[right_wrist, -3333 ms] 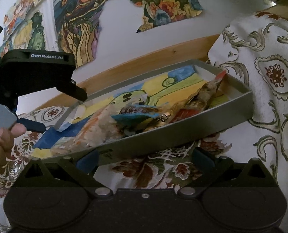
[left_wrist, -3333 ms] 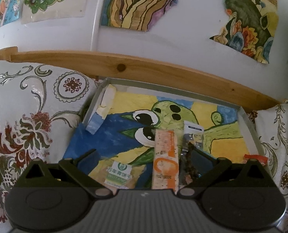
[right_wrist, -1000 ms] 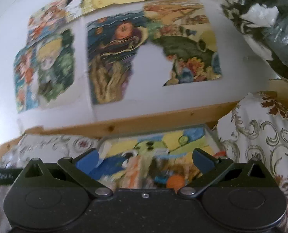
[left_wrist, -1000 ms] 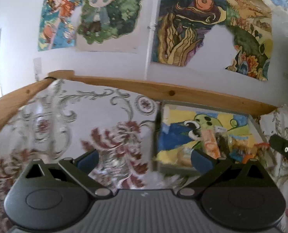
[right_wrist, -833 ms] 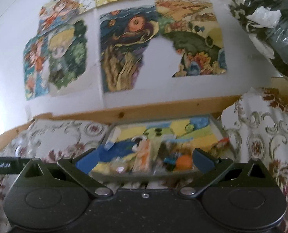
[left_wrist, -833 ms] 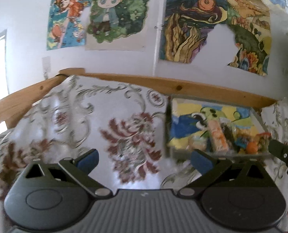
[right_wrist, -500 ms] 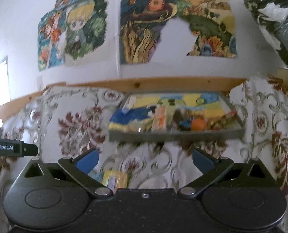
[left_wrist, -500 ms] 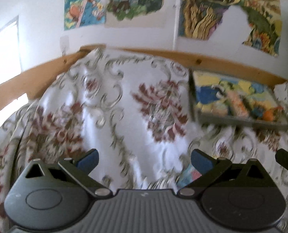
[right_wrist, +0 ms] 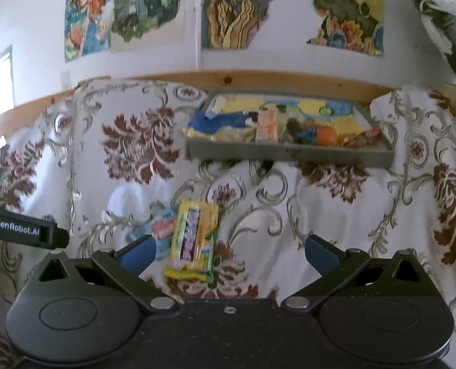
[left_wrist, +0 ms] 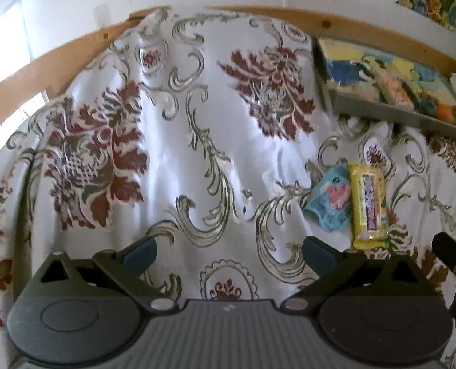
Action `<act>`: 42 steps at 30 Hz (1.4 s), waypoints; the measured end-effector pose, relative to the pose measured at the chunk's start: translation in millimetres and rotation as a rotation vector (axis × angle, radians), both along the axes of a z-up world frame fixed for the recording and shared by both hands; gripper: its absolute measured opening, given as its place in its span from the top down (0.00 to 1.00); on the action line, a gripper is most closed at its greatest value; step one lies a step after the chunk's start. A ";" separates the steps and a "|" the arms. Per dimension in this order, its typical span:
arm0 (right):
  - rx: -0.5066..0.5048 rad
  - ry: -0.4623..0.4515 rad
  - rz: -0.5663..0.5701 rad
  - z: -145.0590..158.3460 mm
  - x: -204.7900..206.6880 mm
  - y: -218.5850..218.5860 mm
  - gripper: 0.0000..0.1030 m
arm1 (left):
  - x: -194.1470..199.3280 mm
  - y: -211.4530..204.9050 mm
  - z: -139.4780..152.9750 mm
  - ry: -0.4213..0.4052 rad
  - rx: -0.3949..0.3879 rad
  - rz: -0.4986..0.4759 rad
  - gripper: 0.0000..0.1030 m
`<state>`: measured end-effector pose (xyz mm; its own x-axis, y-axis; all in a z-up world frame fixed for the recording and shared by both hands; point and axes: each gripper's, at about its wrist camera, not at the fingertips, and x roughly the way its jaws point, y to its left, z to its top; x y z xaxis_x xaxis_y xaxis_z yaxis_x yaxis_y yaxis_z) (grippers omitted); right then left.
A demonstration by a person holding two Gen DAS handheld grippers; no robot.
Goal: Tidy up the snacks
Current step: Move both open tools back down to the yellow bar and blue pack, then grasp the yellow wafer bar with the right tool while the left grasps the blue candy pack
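One yellow snack bar (right_wrist: pixel 193 240) lies lengthwise pointing toward the tray (right_wrist: pixel 289 153).

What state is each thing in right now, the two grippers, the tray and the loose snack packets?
Left gripper: open, holding nothing.
Right gripper: open, holding nothing.
Tray: flat on the cloth by the wooden rail, holding several snacks.
Yellow packet: lying flat on the cloth, outside the tray.
Blue packet: lying flat beside the yellow one, their edges meeting, outside the tray.
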<state>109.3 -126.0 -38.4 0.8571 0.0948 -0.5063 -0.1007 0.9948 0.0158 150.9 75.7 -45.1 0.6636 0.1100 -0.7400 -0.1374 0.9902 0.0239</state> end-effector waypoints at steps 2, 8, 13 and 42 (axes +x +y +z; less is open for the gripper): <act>-0.004 0.012 -0.001 -3.9 1.7 1.0 0.01 | 2.5 0.8 -3.0 0.014 -0.011 -0.004 0.00; -0.015 0.048 -0.015 -13.5 10.8 1.0 0.01 | 12.6 -0.7 -7.7 0.059 -0.011 -0.005 0.00; -0.009 0.082 -0.025 -20.3 21.0 -0.2 0.01 | 21.4 -3.0 -7.0 0.068 -0.014 -0.019 0.00; -0.102 0.199 0.134 -71.0 102.3 29.2 0.44 | 62.3 -21.4 -20.8 -0.101 -0.016 -0.257 0.00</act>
<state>211.6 -96.8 -109.4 0.7227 0.1405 -0.6768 -0.2370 0.9701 -0.0516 213.2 54.3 -65.9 0.7384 -0.0832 -0.6692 0.1179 0.9930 0.0066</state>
